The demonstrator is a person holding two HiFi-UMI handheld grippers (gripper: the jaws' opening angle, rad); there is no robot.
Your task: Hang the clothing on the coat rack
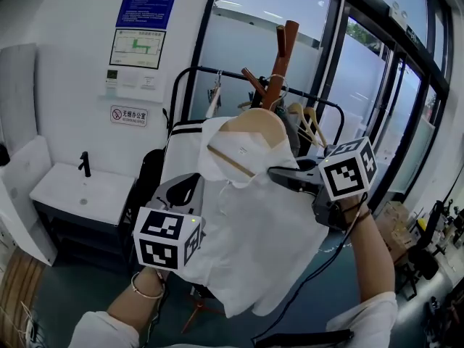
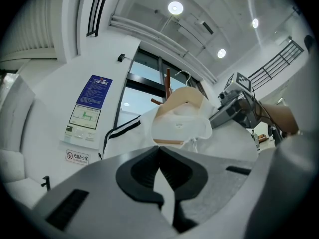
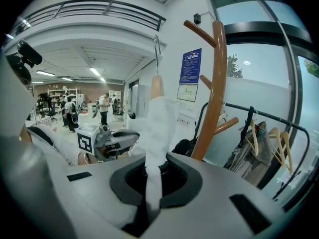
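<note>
A white shirt (image 1: 246,223) hangs on a pale wooden hanger (image 1: 254,125), held up in front of the brown wooden coat rack (image 1: 284,53). My right gripper (image 1: 274,172) is shut on the shirt's cloth at the hanger's right shoulder; a white strip runs through its jaws (image 3: 152,169). My left gripper (image 1: 190,183) is at the shirt's left side, its jaws (image 2: 159,149) shut with white cloth between them. In the right gripper view the hanger's metal hook (image 3: 157,49) stands left of the coat rack's post (image 3: 215,83), apart from its pegs.
Behind the coat rack is a black clothes rail (image 1: 312,107) with several hangers and garments. A white sink counter (image 1: 76,191) with a black tap stands at the left wall. Glass panels run along the right. People (image 3: 103,108) stand far off in the room.
</note>
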